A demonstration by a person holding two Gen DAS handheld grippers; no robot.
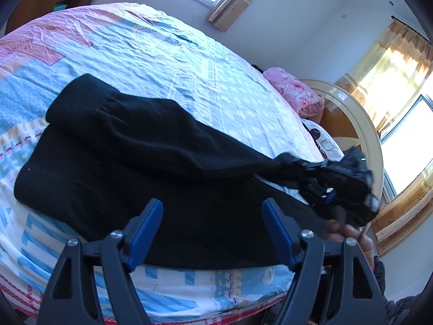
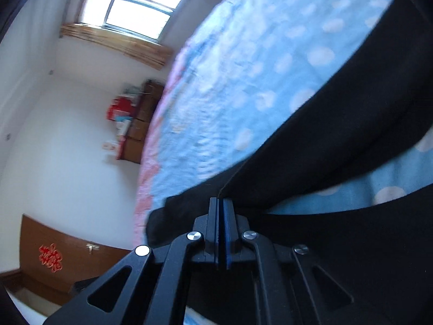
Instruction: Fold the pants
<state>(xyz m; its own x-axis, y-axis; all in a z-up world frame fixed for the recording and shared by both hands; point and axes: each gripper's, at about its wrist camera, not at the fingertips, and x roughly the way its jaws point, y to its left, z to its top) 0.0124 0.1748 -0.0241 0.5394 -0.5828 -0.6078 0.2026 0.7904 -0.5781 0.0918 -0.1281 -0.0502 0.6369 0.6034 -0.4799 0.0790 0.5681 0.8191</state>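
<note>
Black pants (image 1: 130,162) lie on the bed (image 1: 162,54), one leg laid across the other. My left gripper (image 1: 212,205) is open and empty, hovering above the near part of the pants. My right gripper (image 1: 305,173) shows at the right in the left wrist view, blurred, shut on the end of the upper leg and holding it off the bed. In the right wrist view my right gripper (image 2: 221,200) is shut on a fold of the black pants (image 2: 338,135), which stretch away up to the right.
The bed has a blue, pink and white patterned sheet (image 2: 243,81). A pink blanket (image 1: 295,92) and a rounded headboard (image 1: 351,124) are at the right. Windows with curtains (image 1: 392,62), a wooden cabinet (image 2: 140,124) and a brown door (image 2: 62,254) surround the bed.
</note>
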